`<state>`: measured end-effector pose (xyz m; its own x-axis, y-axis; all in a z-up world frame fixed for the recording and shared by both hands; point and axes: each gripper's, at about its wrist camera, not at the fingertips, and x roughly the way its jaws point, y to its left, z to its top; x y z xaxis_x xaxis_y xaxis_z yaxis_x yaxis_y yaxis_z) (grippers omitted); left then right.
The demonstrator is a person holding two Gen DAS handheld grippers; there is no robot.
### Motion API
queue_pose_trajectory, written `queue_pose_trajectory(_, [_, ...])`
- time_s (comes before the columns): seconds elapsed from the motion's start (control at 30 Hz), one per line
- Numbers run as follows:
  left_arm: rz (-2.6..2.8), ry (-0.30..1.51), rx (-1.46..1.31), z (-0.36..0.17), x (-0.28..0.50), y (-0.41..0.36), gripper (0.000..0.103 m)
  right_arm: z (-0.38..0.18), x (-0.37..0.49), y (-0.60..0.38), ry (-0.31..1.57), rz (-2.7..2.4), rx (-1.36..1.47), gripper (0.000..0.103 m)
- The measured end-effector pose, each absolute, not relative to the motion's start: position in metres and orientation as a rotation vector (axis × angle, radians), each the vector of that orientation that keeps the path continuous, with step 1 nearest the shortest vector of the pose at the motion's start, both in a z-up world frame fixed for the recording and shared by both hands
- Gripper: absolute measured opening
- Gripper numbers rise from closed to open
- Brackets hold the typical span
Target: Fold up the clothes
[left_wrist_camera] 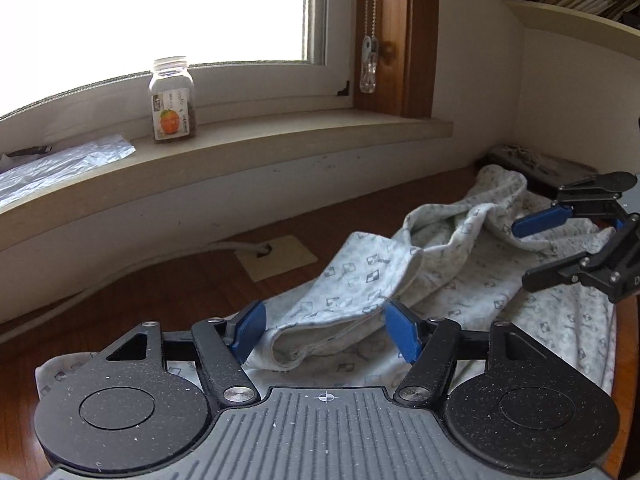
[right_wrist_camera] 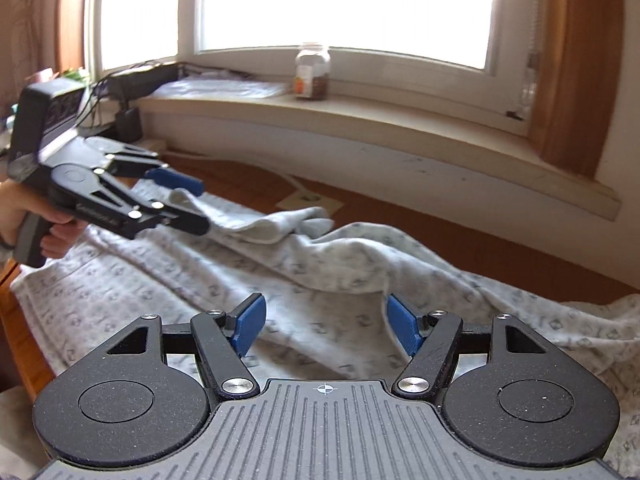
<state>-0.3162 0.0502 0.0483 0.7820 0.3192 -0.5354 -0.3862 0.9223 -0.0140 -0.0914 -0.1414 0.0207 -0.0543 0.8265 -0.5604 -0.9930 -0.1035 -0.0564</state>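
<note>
The garment (left_wrist_camera: 472, 264), pale grey with a small printed pattern, lay rumpled and part-bunched on the wooden table (left_wrist_camera: 168, 280) under the windowsill. Its body spread flat near the table edge. One sleeve (left_wrist_camera: 352, 300) lay doubled over the body, cuff end toward the left gripper (left_wrist_camera: 325, 332), long axis running away from that gripper toward the far right corner by the wall.

The cuff sat directly ahead of the left gripper, between its spread blue pads (left_wrist_camera: 250, 330), not pinched in this frame. The left was clearly the nearer of the two to the sleeve.

The right gripper (right_wrist_camera: 325, 330) hovered over the body cloth, jaws spread too, nothing held; a raised ridge of fabric ran across just ahead of it. In the left wrist view it showed at the far right, over the garment's far end.

Judgement: the cloth was not yet a neat fold; a loose sleeve laid over the body fitted either a fold under way or a plain heap. A pinch on the cuff would suit the left, since the sleeve axis lined up with its fingers.
</note>
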Motion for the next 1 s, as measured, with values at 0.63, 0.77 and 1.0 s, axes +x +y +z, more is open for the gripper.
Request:
queue_pose_trajectory(0.63, [0.355, 0.571, -0.128, 0.049, -0.290, 0.062, 0.076, 0.022, -0.051, -0.157, 0.431, 1.444, -0.529, 0.068])
queue_pose_trajectory(0.77, [0.343, 0.581, -0.133, 0.045, -0.286, 0.059, 0.077, 0.016, -0.040, -0.159, 0.451, 1.422, -0.527, 0.068])
queue_pose_trajectory(1.0, [0.193, 0.537, -0.103, 0.070, -0.281, 0.009, 0.078, 0.001, -0.033, -0.154, 0.468, 1.404, -0.526, 0.069])
